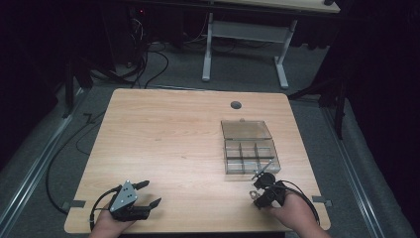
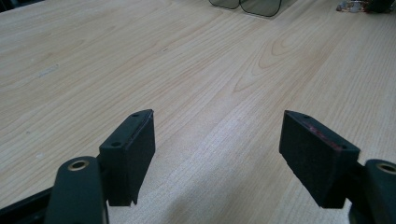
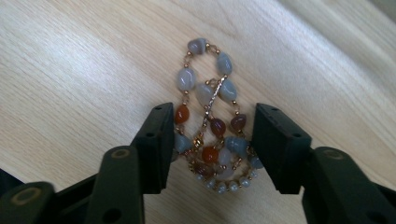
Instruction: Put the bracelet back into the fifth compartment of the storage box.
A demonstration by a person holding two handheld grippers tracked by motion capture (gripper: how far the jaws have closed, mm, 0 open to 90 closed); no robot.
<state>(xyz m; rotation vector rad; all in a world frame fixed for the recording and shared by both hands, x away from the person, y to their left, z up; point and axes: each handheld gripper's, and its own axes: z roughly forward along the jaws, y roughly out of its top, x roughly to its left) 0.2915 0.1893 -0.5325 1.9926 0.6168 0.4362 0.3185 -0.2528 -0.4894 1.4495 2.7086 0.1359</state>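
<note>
1. 2 hand-held black two-jaw grippers work at a light wooden table [image 1: 173, 144], and every place below is given relative to the clear plastic compartment box with its hinged lid lying open [image 1: 249, 148], which sits on the right half of the tabletop.
2. Lying flat on the wood just beside the box's near edge, toward the person, is a beaded bracelet of grey, pale blue, orange and dark red stones on a thin gold chain [image 3: 210, 121]; in the high view it is a small pale glint [image 1: 252, 194] by the right jaws.
3. The right gripper [image 3: 210, 154], held in the person's right hand [image 1: 292, 214], is at that same spot near the box's front edge, pointing down at the table.
4. Its jaws stand about half closed around the bunched lower part of the bracelet; beads touch the inner face of each pad, so the bracelet looks pinched between them, while its upper loop lies free on the wood beyond the tips.
5. The left gripper [image 1: 143, 193], with a grey three-cornered plate on top, is well apart from the box, near the table's front left edge, in the person's left hand [image 1: 111, 225].
6. Its jaws are spread wide with bare wood between the pads [image 2: 130, 149]; the box's rounded corner [image 2: 247, 7] appears far ahead in the left gripper view.
</note>
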